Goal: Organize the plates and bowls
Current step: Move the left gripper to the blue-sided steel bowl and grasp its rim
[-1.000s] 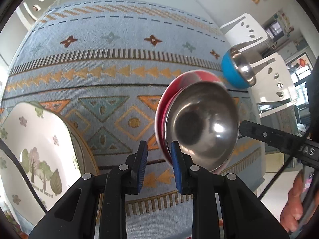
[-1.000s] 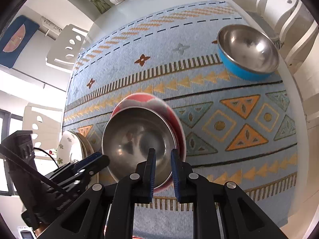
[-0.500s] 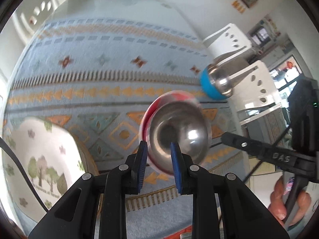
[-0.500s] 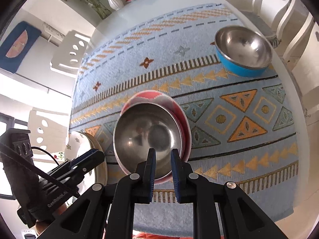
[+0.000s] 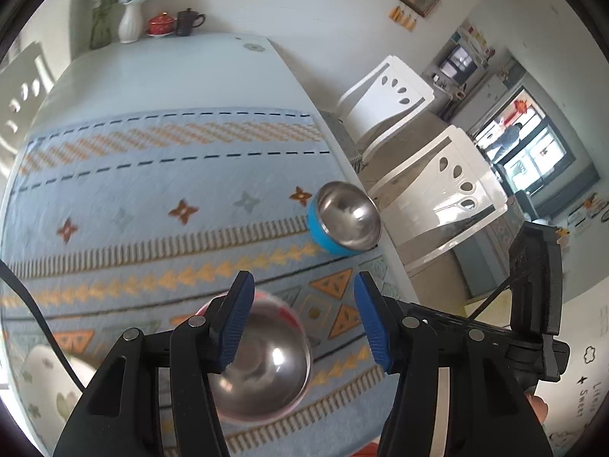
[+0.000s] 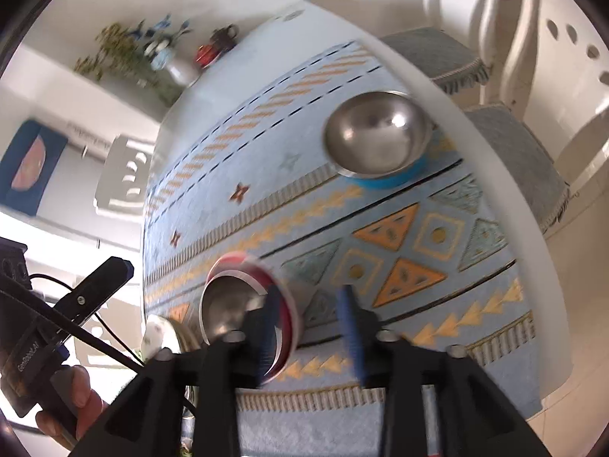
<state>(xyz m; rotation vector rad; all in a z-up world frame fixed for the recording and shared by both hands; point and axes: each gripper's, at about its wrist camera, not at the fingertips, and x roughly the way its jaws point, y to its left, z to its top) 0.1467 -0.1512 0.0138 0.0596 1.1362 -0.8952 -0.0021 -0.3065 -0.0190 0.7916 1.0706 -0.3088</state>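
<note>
Opening with nothing between them, the jaws of the left gripper [image 5: 302, 321] and the right gripper [image 6: 310, 327] stood released above the counter [image 5: 160, 87]. Just beneath and slightly left of both sat the red-rimmed steel bowl [image 5: 262, 365], upright on the patterned cloth [image 5: 152, 175]. The blue steel bowl [image 6: 377, 137] lay well beyond, ahead and to the right near the counter's edge, likely closer to the right gripper.

red-rimmed steel bowl [image 5: 262, 365]; blue-sided steel bowl [image 5: 348, 224] | cloth [image 5: 152, 190]: pale blue, orange triangles | fingers [image 5: 238, 321]: blue pads
</note>
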